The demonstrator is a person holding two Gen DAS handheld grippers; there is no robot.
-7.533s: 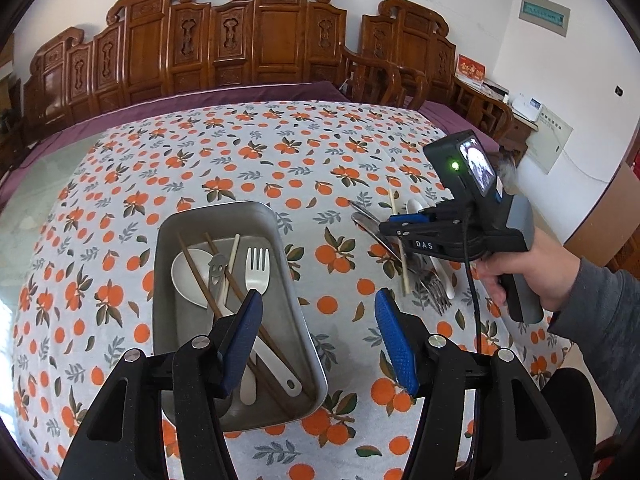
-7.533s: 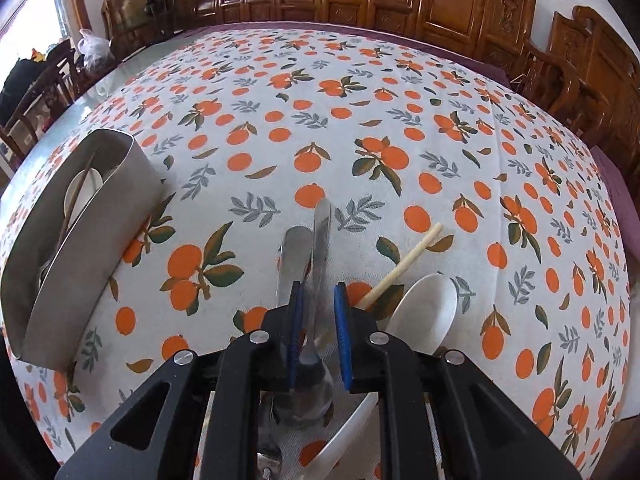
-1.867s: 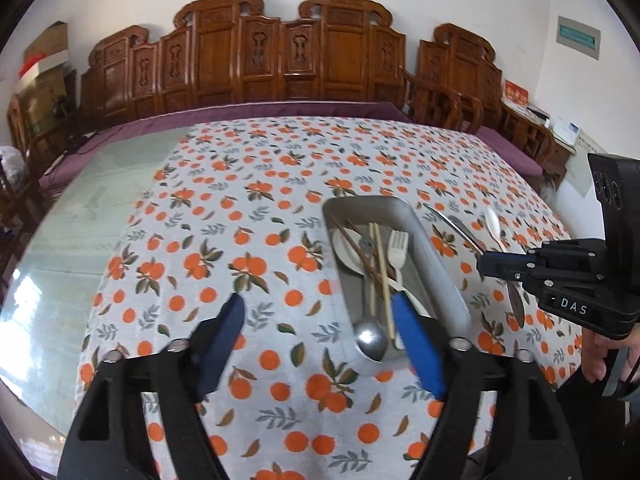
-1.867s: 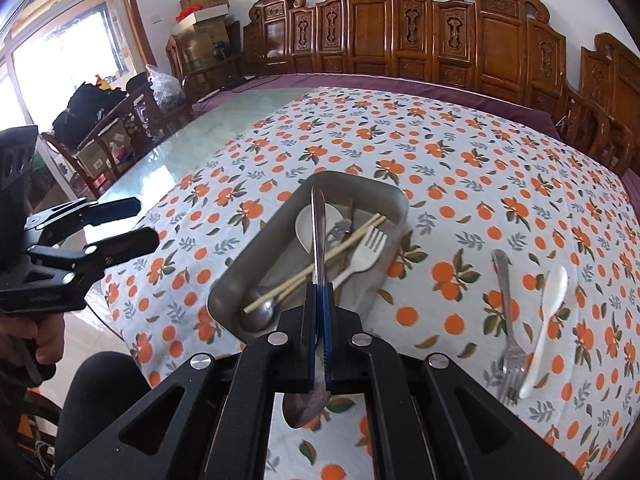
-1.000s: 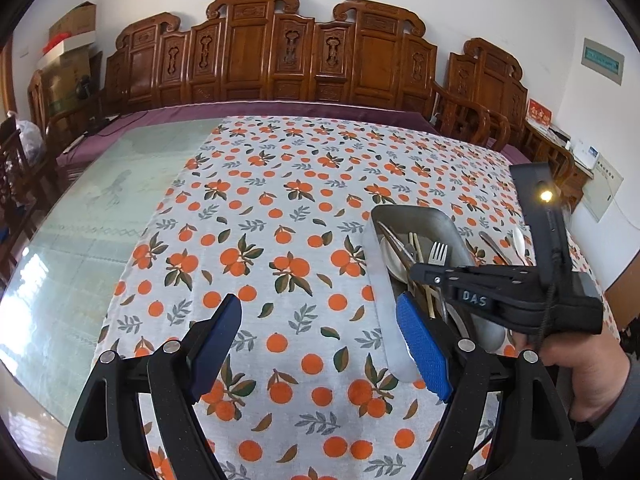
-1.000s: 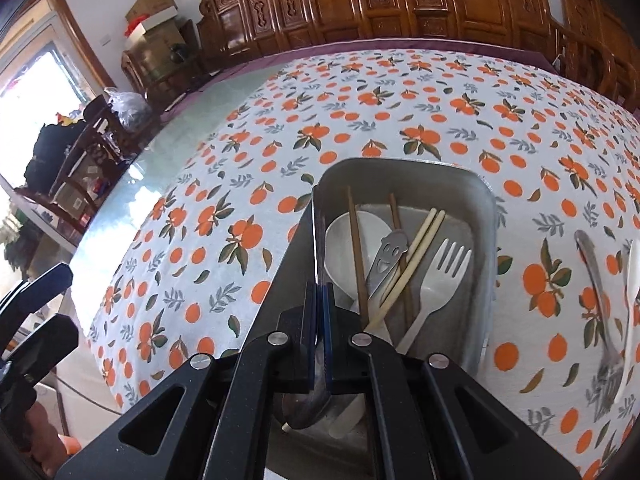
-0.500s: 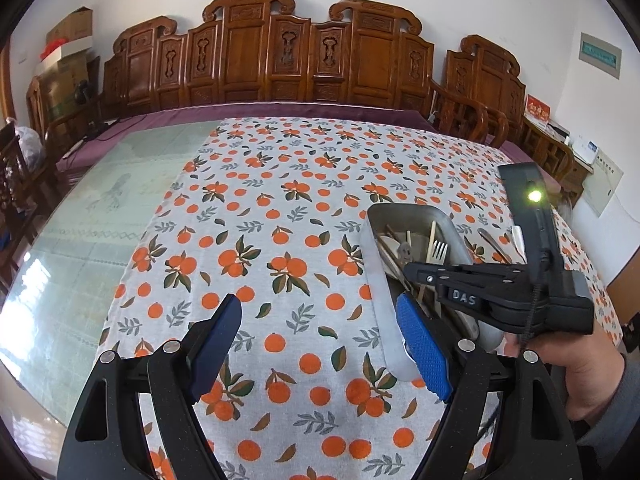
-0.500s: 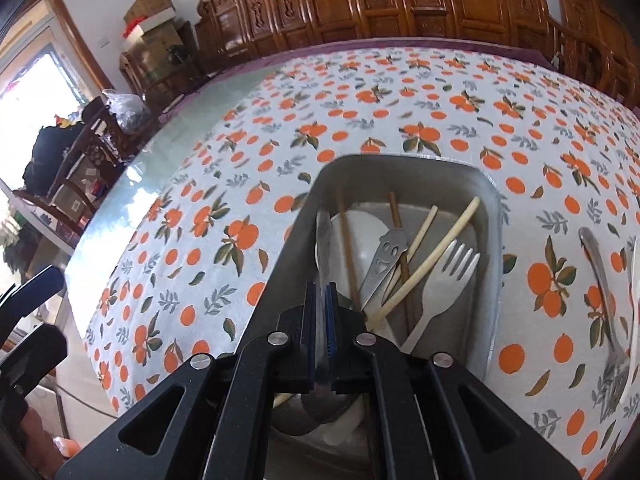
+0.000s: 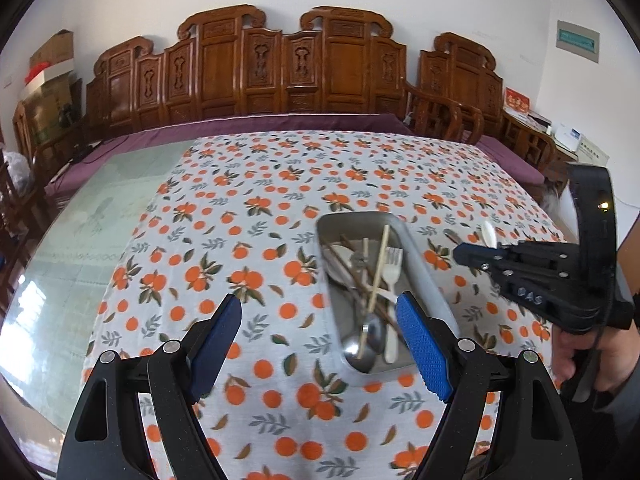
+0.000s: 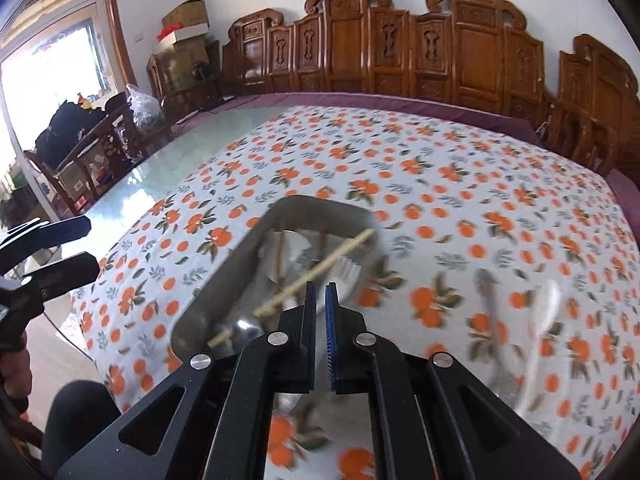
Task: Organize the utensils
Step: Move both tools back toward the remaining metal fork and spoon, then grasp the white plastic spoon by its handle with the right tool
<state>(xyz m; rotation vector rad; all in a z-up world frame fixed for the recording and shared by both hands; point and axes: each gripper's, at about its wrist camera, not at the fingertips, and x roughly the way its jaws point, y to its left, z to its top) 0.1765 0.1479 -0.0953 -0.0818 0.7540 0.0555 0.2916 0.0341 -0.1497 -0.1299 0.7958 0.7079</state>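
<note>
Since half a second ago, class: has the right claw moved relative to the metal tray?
Yes. The right claw has pulled back from over the metal tray toward its right rim, leaving the spoon inside.

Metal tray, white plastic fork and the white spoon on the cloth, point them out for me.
metal tray [image 9: 425, 276]: left wrist view, bare right wall.
white plastic fork [image 9: 393, 265]: left wrist view, on its tines, inside the tray.
white spoon [image 10: 545, 305]: right wrist view, on its bowl, blurred.

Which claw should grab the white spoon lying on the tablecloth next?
Probably the right claw: the white spoon and fork lie just beside it, outside the tray. The left claw sits on the tray's far side.
</note>
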